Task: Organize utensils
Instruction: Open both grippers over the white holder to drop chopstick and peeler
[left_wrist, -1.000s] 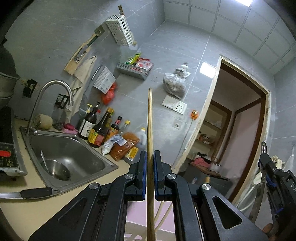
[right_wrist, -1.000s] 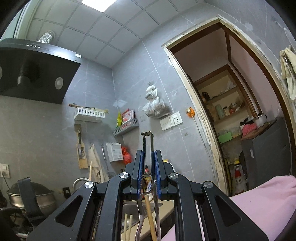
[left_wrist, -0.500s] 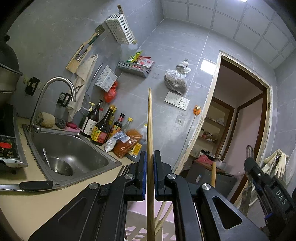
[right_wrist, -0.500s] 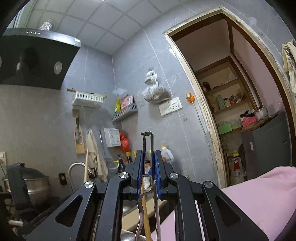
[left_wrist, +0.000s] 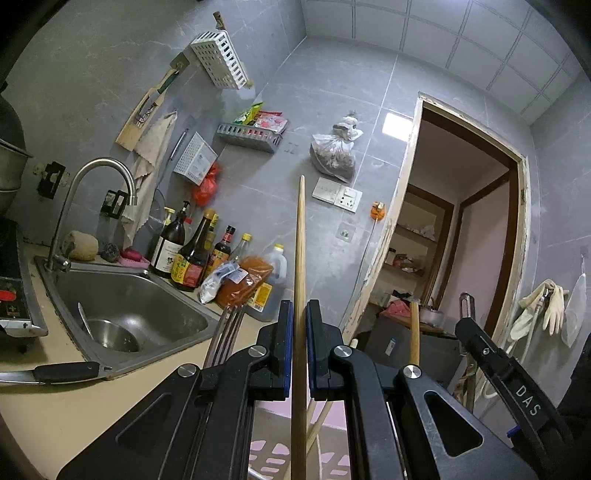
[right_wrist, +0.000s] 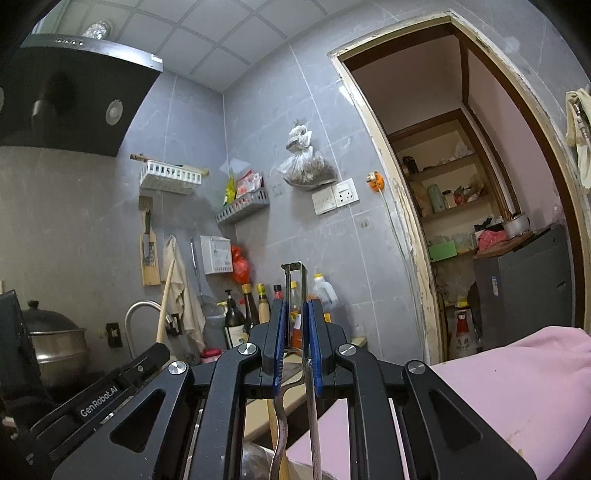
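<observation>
My left gripper (left_wrist: 300, 314) is shut on a long wooden chopstick (left_wrist: 300, 240) that stands upright between its blue pads, tip toward the wall. A metal fork (left_wrist: 225, 332) and further wooden sticks (left_wrist: 414, 332) stick up just beside it from a pink perforated holder (left_wrist: 269, 454) below. My right gripper (right_wrist: 296, 314) is shut on a metal peeler (right_wrist: 294, 284) held upright; a curved metal handle (right_wrist: 280, 435) shows under it. The right gripper also shows in the left wrist view (left_wrist: 498, 365), close on the right.
A steel sink (left_wrist: 122, 306) with a curved tap (left_wrist: 92, 184) lies left, a knife (left_wrist: 55, 371) at its front edge. Sauce bottles (left_wrist: 192, 251) line the wall. A pot (right_wrist: 51, 339) stands at far left, a doorway (right_wrist: 480, 184) opens right, pink cloth (right_wrist: 498, 387) lies low right.
Both grippers have moved lower and closer together, each still holding its utensil. The fork tines and another stick have come into the left wrist view, and the right gripper looms closer.
</observation>
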